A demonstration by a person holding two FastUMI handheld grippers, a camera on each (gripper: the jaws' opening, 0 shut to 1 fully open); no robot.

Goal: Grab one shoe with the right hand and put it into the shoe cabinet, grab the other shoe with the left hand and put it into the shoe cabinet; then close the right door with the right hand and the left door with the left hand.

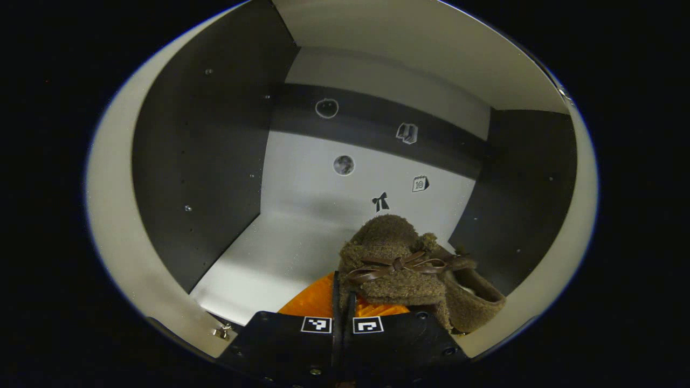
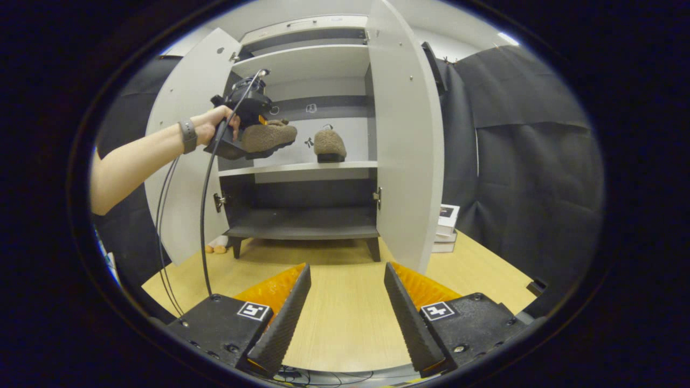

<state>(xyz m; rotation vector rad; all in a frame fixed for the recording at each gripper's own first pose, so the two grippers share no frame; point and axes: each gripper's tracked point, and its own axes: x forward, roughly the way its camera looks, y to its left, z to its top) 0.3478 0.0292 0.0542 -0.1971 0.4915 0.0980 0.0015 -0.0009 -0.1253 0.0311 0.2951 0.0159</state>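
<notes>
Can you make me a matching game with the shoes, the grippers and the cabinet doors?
Things:
1. Left gripper
2. Right gripper
3. Shoe on the shelf
4. Cabinet doors

States:
A. Standing alone on the white upper shelf
B. Swung wide open
C. Open, holding nothing, above the wooden table
D. Shut on the other fuzzy brown shoe, held at the cabinet opening

Pairs: 1-D, 2-C, 3-A, 4-B
</notes>
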